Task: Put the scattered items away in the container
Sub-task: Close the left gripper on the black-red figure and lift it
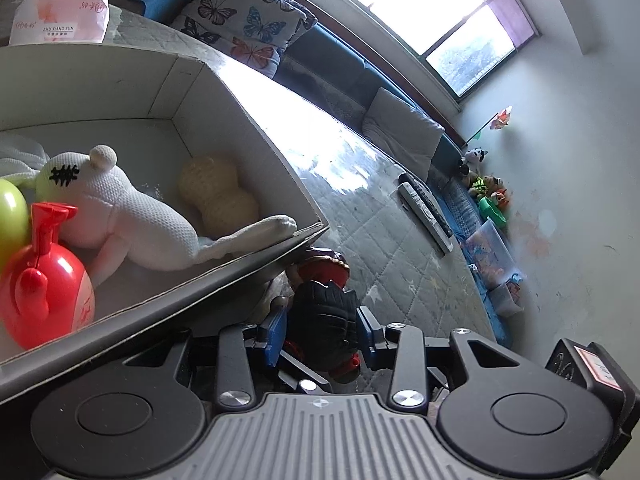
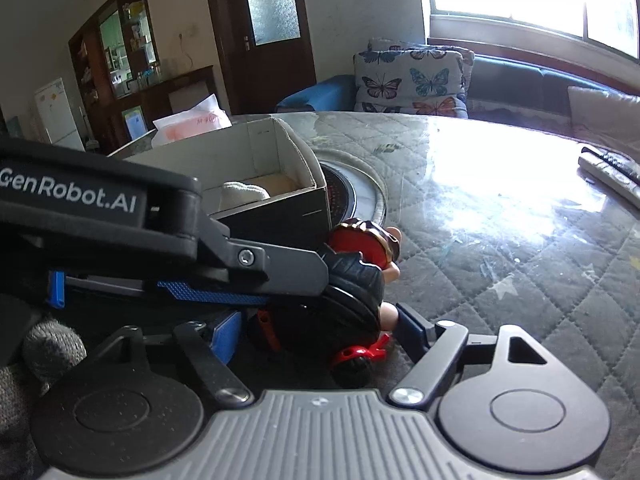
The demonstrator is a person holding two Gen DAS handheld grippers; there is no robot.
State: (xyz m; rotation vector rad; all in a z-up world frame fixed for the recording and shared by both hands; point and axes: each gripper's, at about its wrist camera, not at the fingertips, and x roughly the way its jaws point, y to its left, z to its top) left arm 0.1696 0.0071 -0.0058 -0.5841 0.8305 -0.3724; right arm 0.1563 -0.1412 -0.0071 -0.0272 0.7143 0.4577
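Observation:
A black and red toy figure lies on the quilted table cover just outside the near corner of the cardboard box. My left gripper is shut on it, blue pads pressing its black body from both sides. In the right wrist view that gripper reaches in from the left over the toy figure. My right gripper straddles the same toy with its jaws wide, pads just off it. The box holds a white knitted bear, a yellow knitted peanut, a red spray bottle and a green ball.
A tissue pack sits behind the box. A round cooktop is set in the table beside the box. Remotes lie at the far table edge. Butterfly cushions and a sofa line the window side.

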